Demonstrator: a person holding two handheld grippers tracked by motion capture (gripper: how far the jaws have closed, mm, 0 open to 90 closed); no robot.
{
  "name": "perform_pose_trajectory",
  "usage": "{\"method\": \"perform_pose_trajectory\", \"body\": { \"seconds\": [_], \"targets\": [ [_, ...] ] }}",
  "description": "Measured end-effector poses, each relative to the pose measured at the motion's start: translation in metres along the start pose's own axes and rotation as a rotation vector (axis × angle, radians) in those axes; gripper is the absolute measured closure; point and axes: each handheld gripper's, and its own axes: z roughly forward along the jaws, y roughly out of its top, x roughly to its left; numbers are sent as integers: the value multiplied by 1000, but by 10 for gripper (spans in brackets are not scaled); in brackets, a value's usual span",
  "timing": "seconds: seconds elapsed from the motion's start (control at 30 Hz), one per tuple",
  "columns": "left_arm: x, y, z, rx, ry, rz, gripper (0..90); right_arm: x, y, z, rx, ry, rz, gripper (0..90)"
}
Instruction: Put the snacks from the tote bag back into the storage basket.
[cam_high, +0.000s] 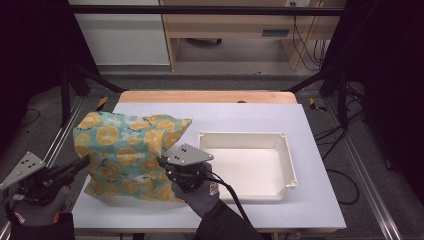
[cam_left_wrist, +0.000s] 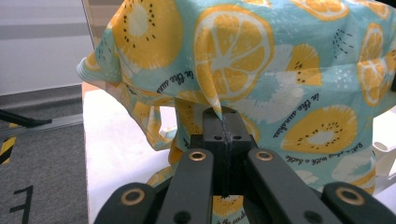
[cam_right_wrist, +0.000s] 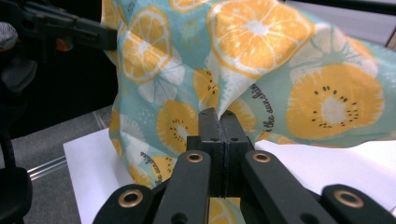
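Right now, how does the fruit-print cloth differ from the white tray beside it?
The cloth is soft, teal with orange citrus slices; the tray is rigid and plain white. The cloth is held up, pinched between the left gripper and right gripper; the tray lies flat, untouched. Both are over the white table top.

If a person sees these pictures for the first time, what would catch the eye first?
First comes the bright cloth printed with orange slices, held up off the left half of the table. The left gripper and the right gripper each pinch a fold of it with shut jaws, one from each side. To its right an empty white tray lies flat on the table.
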Motion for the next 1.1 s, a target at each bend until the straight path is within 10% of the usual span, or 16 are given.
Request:
{"method": "perform_pose_trajectory", "body": {
  "seconds": [1.1],
  "targets": [
    [-2, -16, 10, 58, -5, -6, 900, -3, -42, 32, 131, 4, 67, 900]
  ]
}}
